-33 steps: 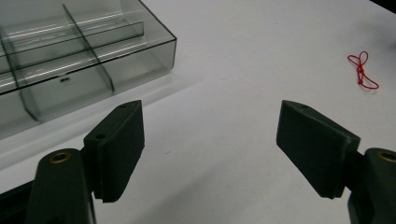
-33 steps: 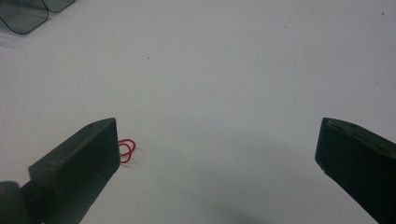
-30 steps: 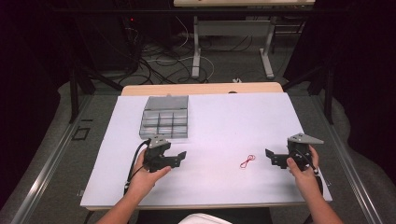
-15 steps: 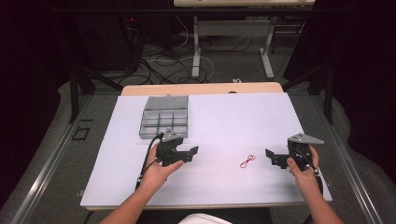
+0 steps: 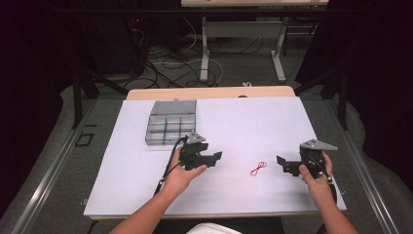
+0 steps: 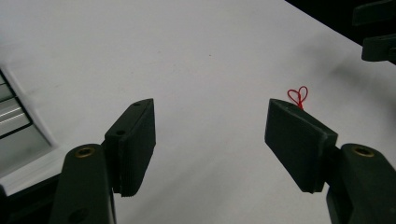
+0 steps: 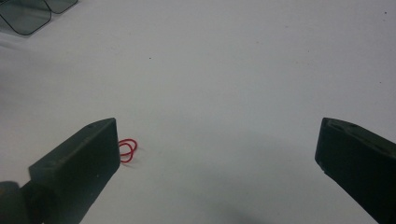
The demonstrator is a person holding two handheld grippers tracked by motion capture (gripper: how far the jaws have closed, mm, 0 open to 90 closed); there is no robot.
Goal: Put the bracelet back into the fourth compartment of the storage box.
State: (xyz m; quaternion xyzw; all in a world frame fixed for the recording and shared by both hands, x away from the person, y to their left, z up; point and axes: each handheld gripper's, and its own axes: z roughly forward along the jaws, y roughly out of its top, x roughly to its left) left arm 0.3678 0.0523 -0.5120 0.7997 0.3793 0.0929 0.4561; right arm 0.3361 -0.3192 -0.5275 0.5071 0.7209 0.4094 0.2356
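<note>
Evidently, the left gripper (image 5: pixel 217 157), carried across from the compartment box (image 5: pixel 171 123) toward what looks like a red rubber band (image 5: pixel 258 167), has been narrowing its empty, part-open jaws, so a pick-up is judged near.

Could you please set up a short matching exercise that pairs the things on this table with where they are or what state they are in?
Things:
1. red loop
2. grey compartment box
3. left gripper
4. right gripper

Descriptions:
A. at the table's far left
B. held at the right edge, jaws wide
C. lying between the grippers
D. jaws apart, aimed towards the loop

Pairs: 1-C, 2-A, 3-D, 4-B
</note>
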